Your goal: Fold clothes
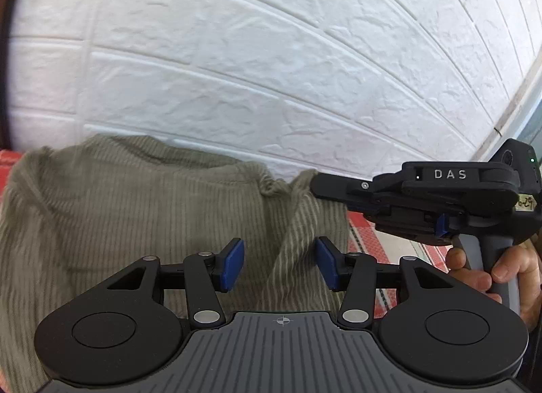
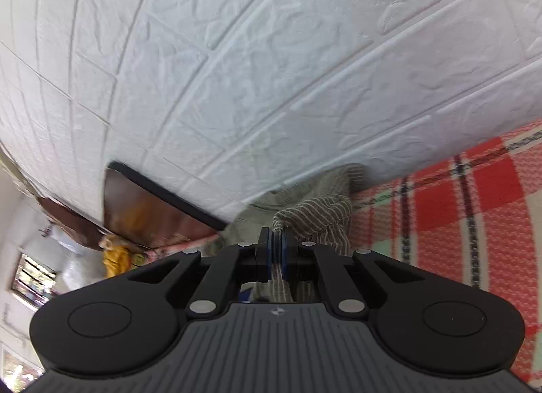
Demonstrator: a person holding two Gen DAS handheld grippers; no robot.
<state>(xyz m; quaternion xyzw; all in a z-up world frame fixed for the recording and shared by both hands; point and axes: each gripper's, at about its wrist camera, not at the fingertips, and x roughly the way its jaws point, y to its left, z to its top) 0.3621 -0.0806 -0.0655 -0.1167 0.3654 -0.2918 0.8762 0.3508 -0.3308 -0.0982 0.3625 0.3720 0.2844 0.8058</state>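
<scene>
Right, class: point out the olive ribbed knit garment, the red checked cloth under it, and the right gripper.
Olive ribbed knit garment (image 1: 101, 210): left wrist view, main body.
Red checked cloth (image 2: 474, 203): right wrist view, bare red patch.
Right gripper (image 2: 277, 247): right wrist view, between fingertips.

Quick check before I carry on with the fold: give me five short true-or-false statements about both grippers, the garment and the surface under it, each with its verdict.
1. The right gripper is shut on the olive ribbed garment. True.
2. The left gripper is clamped on the garment. False: its pads stand apart, with a fold of fabric between them unpressed.
3. The garment lies on a red checked cloth. True.
4. The wall behind is dark wood panelling. False: it is white with a raised brick pattern.
5. A hand grips the right gripper's handle in the left wrist view. True.
</scene>
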